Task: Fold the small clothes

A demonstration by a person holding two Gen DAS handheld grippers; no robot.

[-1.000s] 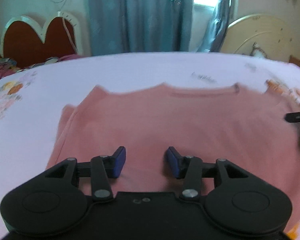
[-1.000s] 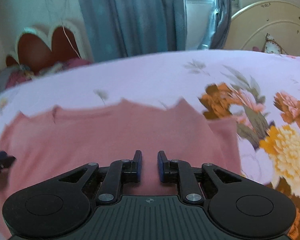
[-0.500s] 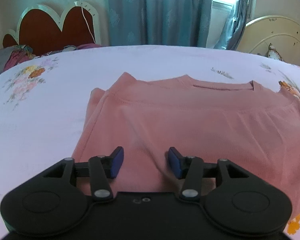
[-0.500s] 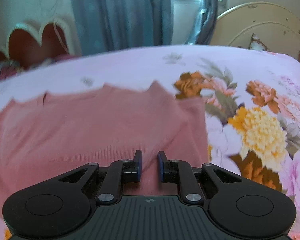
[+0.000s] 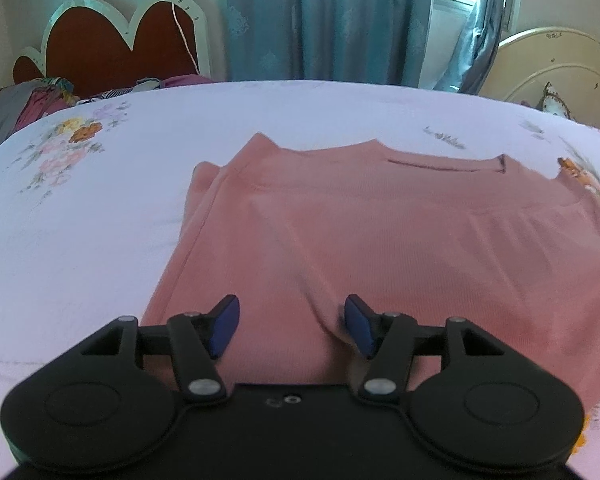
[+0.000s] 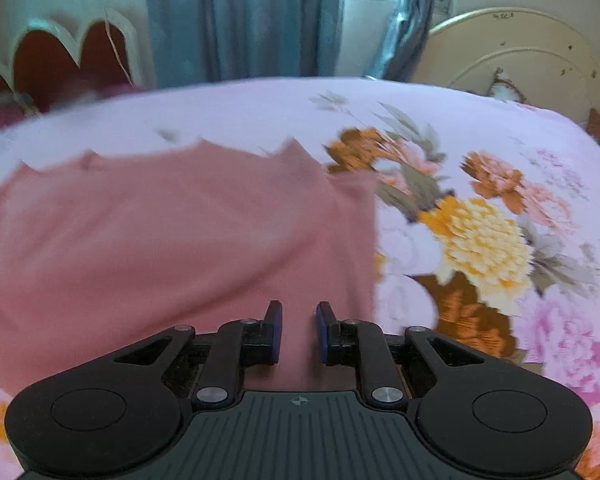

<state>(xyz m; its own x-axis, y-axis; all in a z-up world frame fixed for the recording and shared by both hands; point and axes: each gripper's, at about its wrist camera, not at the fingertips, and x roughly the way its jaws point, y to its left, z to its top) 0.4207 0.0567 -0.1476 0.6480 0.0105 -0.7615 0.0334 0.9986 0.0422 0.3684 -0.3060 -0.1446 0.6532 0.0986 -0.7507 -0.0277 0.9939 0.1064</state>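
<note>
Left gripper [image 5: 292,324] hovers over the pink shirt [image 5: 380,240] spread on the floral bedsheet [image 5: 80,220], jaws widening, gripping nothing; right gripper [image 6: 298,330] shows a narrow gap, holding nothing.

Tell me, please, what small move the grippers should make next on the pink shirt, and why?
Probably draw both grippers back clear. The pink shirt already lies folded flat on the bed sheet; the left gripper is opening with nothing pinched, and the right gripper, nearly closed, seems to hold nothing.
</note>
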